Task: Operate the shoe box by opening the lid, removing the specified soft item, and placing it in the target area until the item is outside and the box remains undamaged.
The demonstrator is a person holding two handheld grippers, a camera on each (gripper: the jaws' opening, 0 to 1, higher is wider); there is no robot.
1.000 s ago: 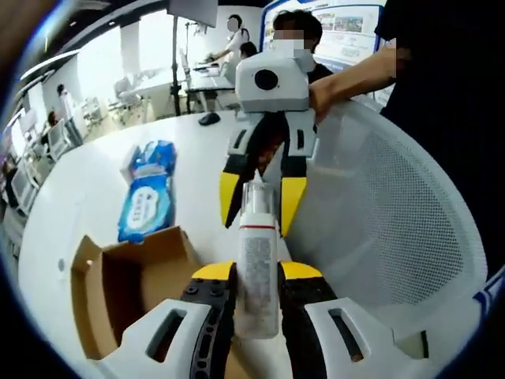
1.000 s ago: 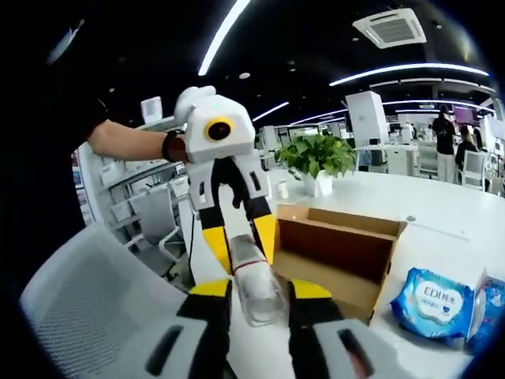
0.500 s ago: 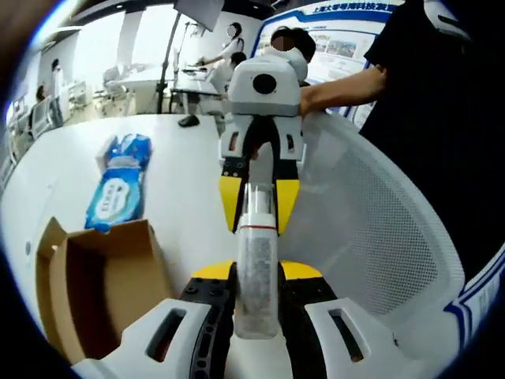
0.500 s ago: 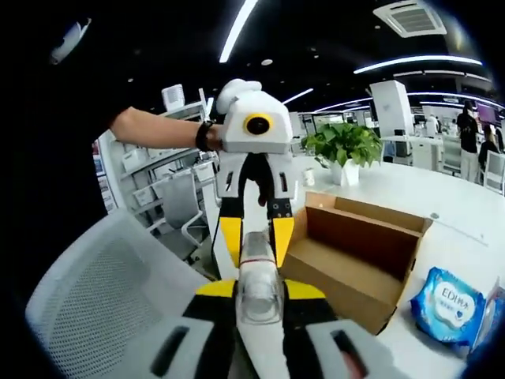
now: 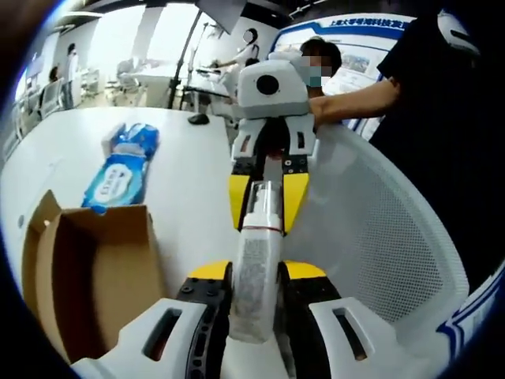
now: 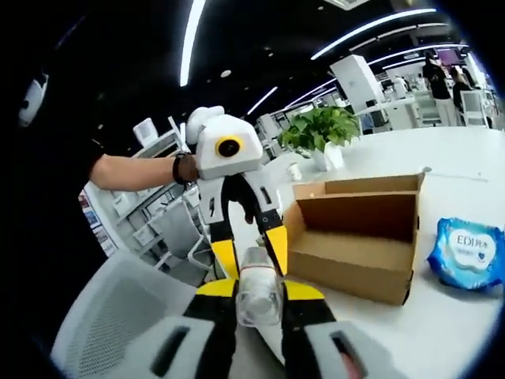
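Both grippers clamp one tube (image 5: 254,280) between them: the left gripper (image 5: 254,276) holds its flat end, the right gripper (image 6: 259,288) its capped end, above the table (image 5: 181,181) edge. The open box (image 6: 359,241) stands right beside it; wipes (image 6: 467,251) lie farther off.

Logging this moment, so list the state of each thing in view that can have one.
Cardboard box: open, on the table.
Tube: lifted, held at both ends.
Left gripper: shut on the tube.
Right gripper: shut on the tube.
Blue wipes pack: sealed, lying beside the box.
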